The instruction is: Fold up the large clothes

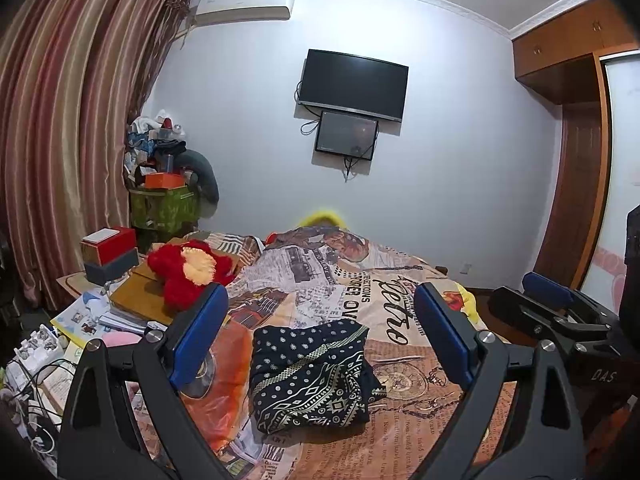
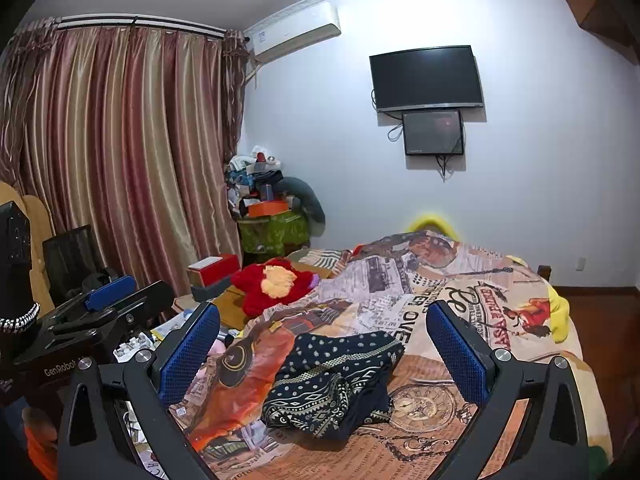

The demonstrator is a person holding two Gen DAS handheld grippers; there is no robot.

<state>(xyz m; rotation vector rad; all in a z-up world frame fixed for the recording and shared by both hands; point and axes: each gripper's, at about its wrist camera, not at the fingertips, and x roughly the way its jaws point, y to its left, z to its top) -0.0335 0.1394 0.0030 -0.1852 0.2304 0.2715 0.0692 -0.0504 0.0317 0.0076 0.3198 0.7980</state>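
Two tools apart, garment (image 1: 312, 376), red plush (image 1: 188, 272)

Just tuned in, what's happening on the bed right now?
A person holds two grippers above the bed. The left gripper and right gripper are both open and hold nothing. The dark patterned garment lies in a compact folded bundle on the printed bedspread, touched by neither. A red plush toy sits further back.

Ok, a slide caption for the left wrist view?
Open left gripper held above a folded dark patterned garment on the printed bedspread.
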